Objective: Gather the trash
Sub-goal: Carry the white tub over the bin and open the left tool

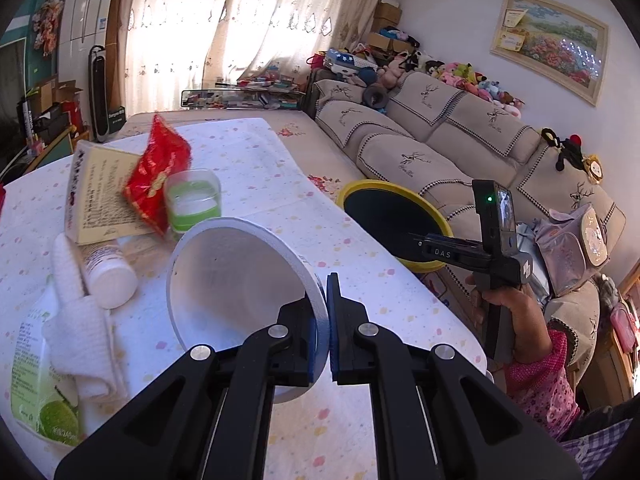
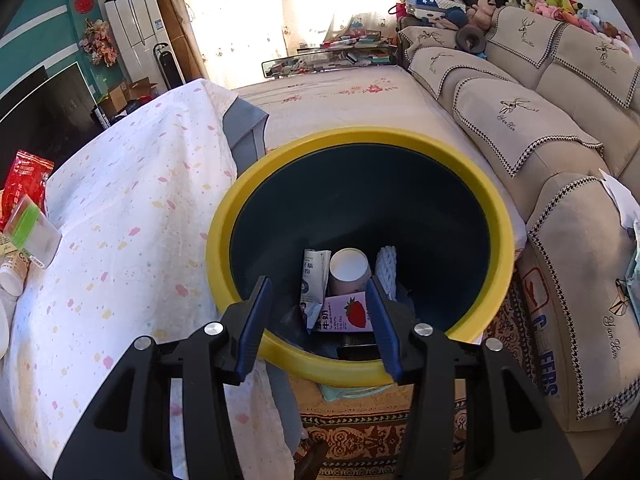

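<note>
**A:** Where's your cup right now?

**B:** Your left gripper [image 1: 327, 320] is pinched tight on the rim of the white paper cup [image 1: 240, 280]. One blue pad sits inside the wall, the other outside. The cup lies tilted over the table [image 1: 280, 168]; its long axis runs from the mouth, which faces up and away from you, down to the base near the gripper arms.

**A:** And what's around it?

**B:** To its left lie a white bottle [image 1: 108, 276] on its side, a white cloth [image 1: 80, 320] and a lime-printed packet [image 1: 36, 392]. Behind it stand a green-banded clear cup [image 1: 194, 200], a red bag [image 1: 156, 172] and a yellowish box [image 1: 96, 192].

**A:** My other hand?

**B:** Your right gripper [image 2: 320, 320] hangs over the yellow-rimmed bin [image 2: 248, 200], jaws about half apart with nothing between them. Inside the bin you can see another paper cup [image 2: 349, 270] lying mouth-up toward you, a strawberry milk carton [image 2: 346, 314], a white pouch [image 2: 314, 284] and a white mesh sleeve [image 2: 387, 266]. The bin stands just beside the table, with the sofa [image 2: 520, 112] on its other side.
</note>
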